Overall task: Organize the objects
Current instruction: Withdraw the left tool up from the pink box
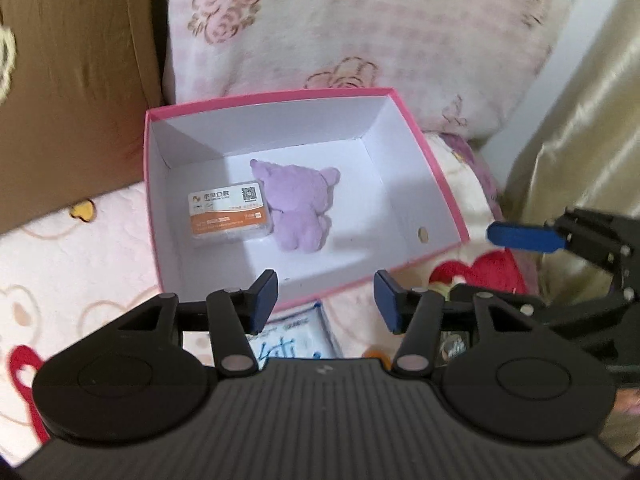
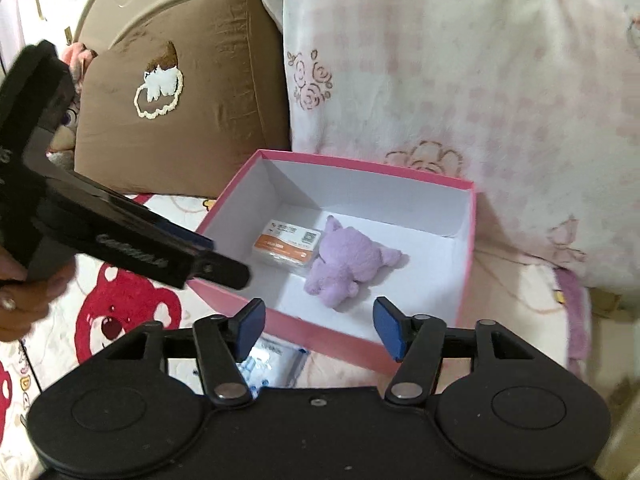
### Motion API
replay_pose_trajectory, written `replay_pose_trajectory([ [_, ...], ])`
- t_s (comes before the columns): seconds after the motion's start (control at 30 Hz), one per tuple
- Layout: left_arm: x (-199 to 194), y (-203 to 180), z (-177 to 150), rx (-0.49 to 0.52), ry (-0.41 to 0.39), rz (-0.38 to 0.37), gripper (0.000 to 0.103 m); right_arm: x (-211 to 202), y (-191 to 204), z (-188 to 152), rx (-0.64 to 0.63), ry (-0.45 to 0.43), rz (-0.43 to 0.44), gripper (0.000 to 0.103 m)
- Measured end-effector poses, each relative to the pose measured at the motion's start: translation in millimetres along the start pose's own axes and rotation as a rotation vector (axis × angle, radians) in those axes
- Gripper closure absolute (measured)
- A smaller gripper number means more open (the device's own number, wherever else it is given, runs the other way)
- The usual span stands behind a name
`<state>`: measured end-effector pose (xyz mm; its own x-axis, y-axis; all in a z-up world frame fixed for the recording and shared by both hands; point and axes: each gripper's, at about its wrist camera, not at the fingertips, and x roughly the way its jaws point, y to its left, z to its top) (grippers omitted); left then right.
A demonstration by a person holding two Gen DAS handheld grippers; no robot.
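Currently listed: pink cardboard box [image 1: 430, 160], white inside, resting on a bear-print blanket [image 1: 60, 248]. Contents: purple plush toy [image 1: 298, 204] lying at centre; orange-and-white card pack [image 1: 230, 216] touching the plush's side. Outside the box, against its near wall: blue-and-white plastic packet [image 2: 272, 364]. Behind: brown embroidered cushion [image 2: 180, 92], pink floral pillow [image 2: 460, 80]. Left gripper [image 1: 326, 300]: fingers spread wide, nothing held, over the box's near edge. Right gripper [image 2: 320, 326]: fingers spread wide, nothing held, just before the box's near wall.
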<state>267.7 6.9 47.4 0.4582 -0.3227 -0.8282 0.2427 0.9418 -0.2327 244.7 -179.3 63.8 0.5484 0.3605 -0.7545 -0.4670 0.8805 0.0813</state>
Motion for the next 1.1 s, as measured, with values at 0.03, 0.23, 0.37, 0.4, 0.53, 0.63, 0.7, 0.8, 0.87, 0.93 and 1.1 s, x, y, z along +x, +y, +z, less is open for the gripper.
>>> replay_pose_trajectory([
  [0.03, -4.7, -4.2, -3.2, 0.014, 0.002, 0.014, 0.051, -5.9, 0.3, -3.3, 0.007, 0.006, -0.015, 0.037],
  [0.23, -33.4, -24.2, -23.0, 0.058, 0.036, 0.029, 0.049, -31.8, -0.4, -25.1, 0.047, -0.021, 0.021, 0.036],
  [0.37, -46.9, -31.2, -35.3, 0.061, 0.067, 0.033, 0.049, -42.1, 6.6, -37.9, 0.027, -0.014, 0.012, 0.036],
  [0.4, -51.3, -32.7, -38.8, 0.062, 0.072, 0.027, 0.049, -46.1, 9.5, -40.8, 0.022, -0.015, 0.011, 0.036],
  [0.53, -68.1, -37.6, -50.8, 0.066, 0.083, 0.013, 0.049, -68.0, 22.0, -47.4, -0.008, -0.034, 0.004, 0.034],
  [0.63, -81.4, -41.7, -60.2, 0.081, 0.084, 0.016, 0.048, -87.3, 35.0, -53.5, -0.043, -0.049, 0.010, 0.032],
  [0.7, -90.4, -45.1, -67.5, 0.104, 0.086, 0.014, 0.047, -96.7, 45.4, -60.3, -0.075, -0.052, 0.031, 0.029],
  [0.8, -101.9, -50.6, -81.9, 0.146, 0.073, 0.016, 0.040, -105.0, 58.1, -73.9, -0.105, -0.064, 0.047, 0.019],
  [0.87, -105.5, -51.4, -91.8, 0.161, 0.072, 0.018, 0.037, -108.9, 65.7, -83.5, -0.119, -0.072, 0.063, 0.017],
  [0.93, -106.2, -49.7, -101.2, 0.162, 0.083, 0.017, 0.035, -111.8, 74.4, -94.5, -0.135, -0.074, 0.079, 0.017],
  [1.1, -98.7, -38.9, -123.0, 0.174, 0.144, -0.002, 0.033, -113.7, 93.4, -114.2, -0.191, -0.054, 0.104, 0.011],
])
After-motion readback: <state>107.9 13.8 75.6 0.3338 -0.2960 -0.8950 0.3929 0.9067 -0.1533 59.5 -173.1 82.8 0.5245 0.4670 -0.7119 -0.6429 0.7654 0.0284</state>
